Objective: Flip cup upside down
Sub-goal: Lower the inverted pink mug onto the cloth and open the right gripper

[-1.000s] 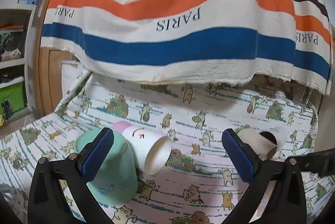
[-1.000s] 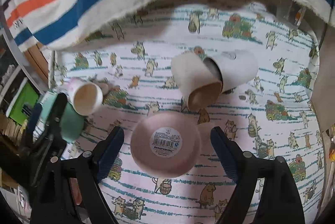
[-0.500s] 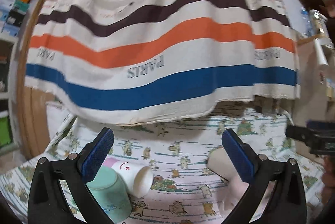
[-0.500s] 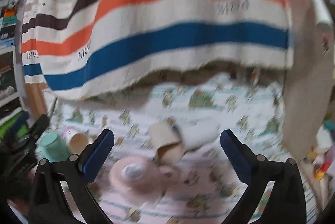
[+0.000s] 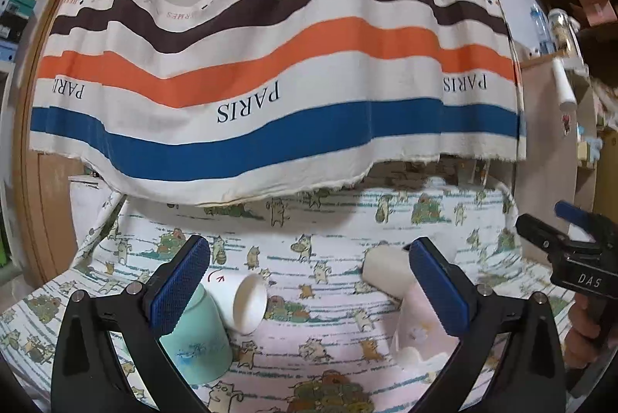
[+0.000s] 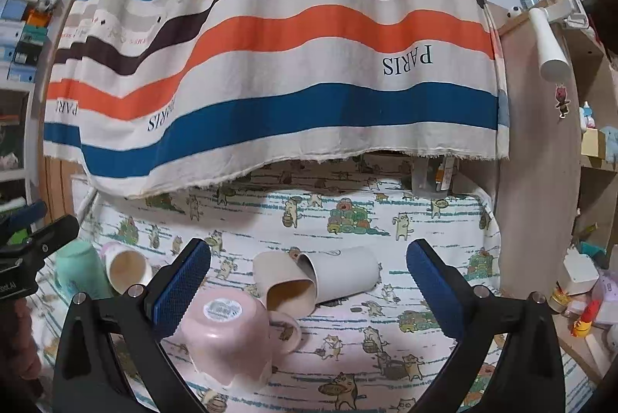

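A pink mug (image 6: 228, 335) stands upside down on the cat-print cloth, barcode sticker on its base; it also shows in the left wrist view (image 5: 419, 330). A mint cup (image 5: 195, 335) stands upside down at the left, also in the right wrist view (image 6: 79, 268). A white paper cup (image 5: 241, 301) lies on its side beside it. Two beige cups (image 6: 309, 277) lie on their sides, one tucked into the other. My left gripper (image 5: 309, 291) is open and empty above the cups. My right gripper (image 6: 309, 291) is open and empty above the pink mug.
A striped cloth (image 5: 270, 65) hangs over the back of the table. A wooden panel (image 6: 540, 162) stands at the right, with small toys and boxes (image 6: 583, 281) beyond it. Shelves with boxes are at the far left.
Both grippers have pulled up and back from the table, still open. The pink mug stays upside down where it stood. The other cups have not moved.
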